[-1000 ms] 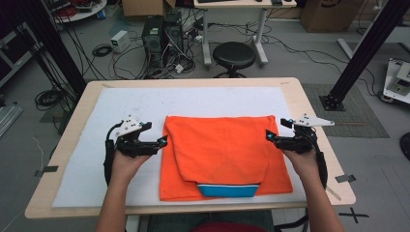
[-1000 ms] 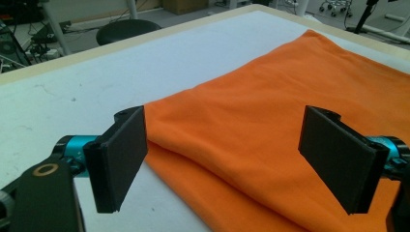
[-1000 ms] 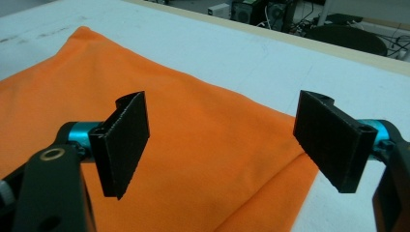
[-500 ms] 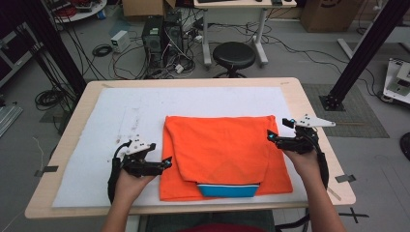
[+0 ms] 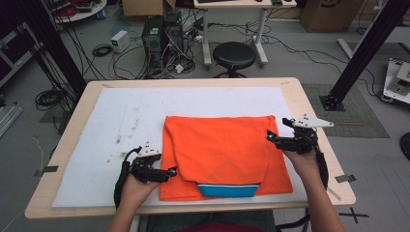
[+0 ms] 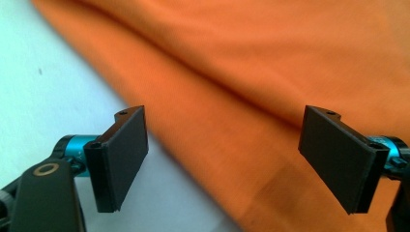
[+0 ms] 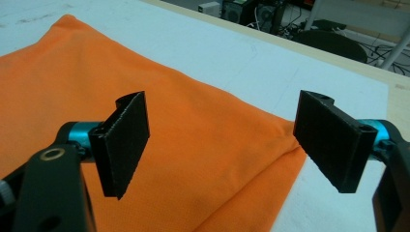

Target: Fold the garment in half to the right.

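At six o'clock, a blue band (image 5: 228, 190) peeks from the partly folded orange garment (image 5: 222, 150) at mid-mat. Both grippers gape empty: left gripper (image 5: 170, 172) at eight o'clock, right gripper (image 5: 270, 137) at three. Further folds probably remain.

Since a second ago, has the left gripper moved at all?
Yes. The left gripper has slid along the left edge of the orange cloth toward the near table edge, from about mid-height of the cloth to its near-left corner, jaws open.
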The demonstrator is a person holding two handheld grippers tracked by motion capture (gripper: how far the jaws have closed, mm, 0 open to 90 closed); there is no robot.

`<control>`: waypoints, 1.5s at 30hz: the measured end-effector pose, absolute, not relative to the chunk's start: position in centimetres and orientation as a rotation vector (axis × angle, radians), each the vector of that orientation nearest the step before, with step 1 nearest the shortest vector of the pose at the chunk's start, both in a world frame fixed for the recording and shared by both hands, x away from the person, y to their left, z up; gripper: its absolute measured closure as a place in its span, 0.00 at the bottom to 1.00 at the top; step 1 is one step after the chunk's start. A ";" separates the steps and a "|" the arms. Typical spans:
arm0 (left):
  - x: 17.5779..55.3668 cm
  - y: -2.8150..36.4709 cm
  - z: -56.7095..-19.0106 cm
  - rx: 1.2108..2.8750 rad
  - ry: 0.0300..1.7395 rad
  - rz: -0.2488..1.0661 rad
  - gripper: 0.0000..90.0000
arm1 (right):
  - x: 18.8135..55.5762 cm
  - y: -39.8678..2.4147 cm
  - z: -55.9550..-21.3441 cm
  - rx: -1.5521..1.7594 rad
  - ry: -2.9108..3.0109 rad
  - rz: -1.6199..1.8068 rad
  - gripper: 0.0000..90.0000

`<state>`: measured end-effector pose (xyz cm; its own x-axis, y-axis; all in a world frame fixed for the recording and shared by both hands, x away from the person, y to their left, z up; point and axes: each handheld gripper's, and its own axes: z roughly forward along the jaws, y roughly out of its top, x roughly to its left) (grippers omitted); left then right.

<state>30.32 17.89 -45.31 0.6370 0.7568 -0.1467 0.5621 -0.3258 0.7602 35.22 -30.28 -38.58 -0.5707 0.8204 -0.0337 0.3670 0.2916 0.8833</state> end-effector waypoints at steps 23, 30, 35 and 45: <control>28.3 12.8 -45.2 2.099 0.841 0.280 0.72 | 35.5 -29.8 -39.1 1.066 2.100 1.214 0.23; 28.6 14.4 -44.9 2.112 0.819 0.234 0.85 | 35.5 -29.8 -39.2 1.071 2.098 1.214 0.23; 28.7 15.0 -44.8 2.116 0.826 0.243 0.85 | 35.4 -29.9 -39.1 1.069 2.094 1.218 0.23; 27.4 14.0 -45.1 2.113 0.881 0.299 0.54 | 35.5 -29.8 -39.3 1.068 2.102 1.211 0.23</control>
